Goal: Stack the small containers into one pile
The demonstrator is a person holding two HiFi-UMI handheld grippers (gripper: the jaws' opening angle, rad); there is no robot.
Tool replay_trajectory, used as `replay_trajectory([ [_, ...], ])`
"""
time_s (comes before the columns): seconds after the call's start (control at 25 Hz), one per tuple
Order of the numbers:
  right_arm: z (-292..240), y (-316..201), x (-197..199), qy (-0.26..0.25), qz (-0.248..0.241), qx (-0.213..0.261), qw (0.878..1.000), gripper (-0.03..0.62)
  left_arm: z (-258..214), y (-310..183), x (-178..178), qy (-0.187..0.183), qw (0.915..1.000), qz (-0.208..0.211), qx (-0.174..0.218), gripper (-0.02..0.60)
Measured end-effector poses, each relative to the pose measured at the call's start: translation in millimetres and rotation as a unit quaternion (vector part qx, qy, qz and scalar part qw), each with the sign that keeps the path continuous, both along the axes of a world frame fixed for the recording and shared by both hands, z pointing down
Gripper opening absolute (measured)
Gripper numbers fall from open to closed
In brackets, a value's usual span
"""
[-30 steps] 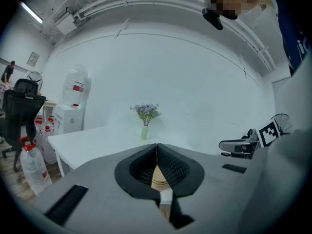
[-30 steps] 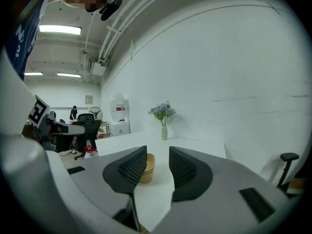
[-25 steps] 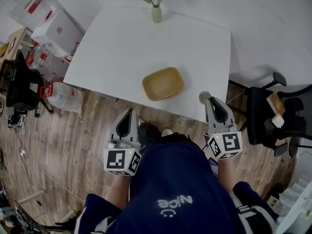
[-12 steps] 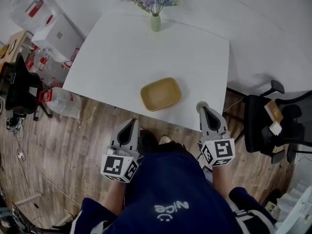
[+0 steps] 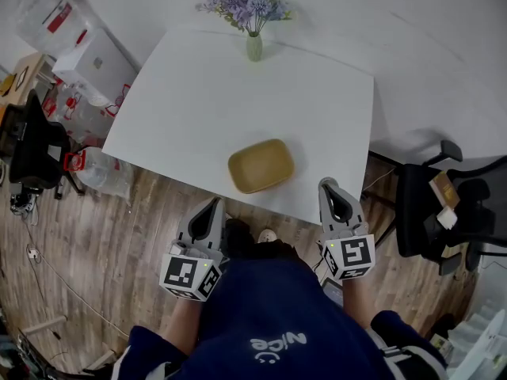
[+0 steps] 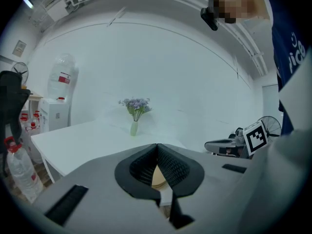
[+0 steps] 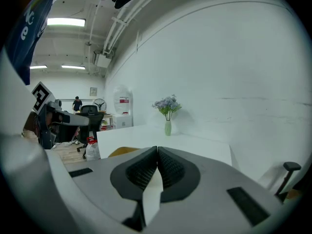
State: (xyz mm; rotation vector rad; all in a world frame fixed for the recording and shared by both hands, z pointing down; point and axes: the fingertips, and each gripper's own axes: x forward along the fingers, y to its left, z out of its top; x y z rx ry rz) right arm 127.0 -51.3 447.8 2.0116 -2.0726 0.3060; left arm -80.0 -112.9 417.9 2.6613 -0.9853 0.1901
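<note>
A shallow yellow container [image 5: 261,165] sits on the white table [image 5: 190,93] close to its near edge. It shows as a sliver behind the left jaws [image 6: 157,177] and at the left of the right gripper view [image 7: 121,151]. My left gripper [image 5: 214,205] hangs shut and empty over the floor, just short of the table edge and left of the container; its jaws [image 6: 157,146] meet at the tip. My right gripper [image 5: 327,185] is shut with nothing in it, at the table's near right edge, right of the container. Its pads [image 7: 157,149] touch.
A green vase of purple flowers [image 5: 253,42] stands at the table's far edge. A black office chair [image 5: 432,204] is to the right. A big water bottle [image 5: 101,161], white boxes [image 5: 93,50] and dark gear [image 5: 36,145] crowd the floor at the left.
The head view has shifted, so the table and container sit a little lower in the picture. Both grippers hold their places by the near edge.
</note>
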Motion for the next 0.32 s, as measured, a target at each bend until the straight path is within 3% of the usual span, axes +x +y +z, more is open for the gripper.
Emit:
replay_trajectory([
  [0.16,5.0,-2.7,-0.8,-0.009,-0.004,-0.008,1.000,0.048,7.0,-5.5,-3.5,-0.024,0.9996,-0.012,-0.004,0.020],
  [0.32,9.9,0.3,-4.9,-0.026,-0.006,-0.015,1.000,0.048,29.2,-11.5,-13.0,-0.058,0.9972,-0.033,-0.034,0.020],
])
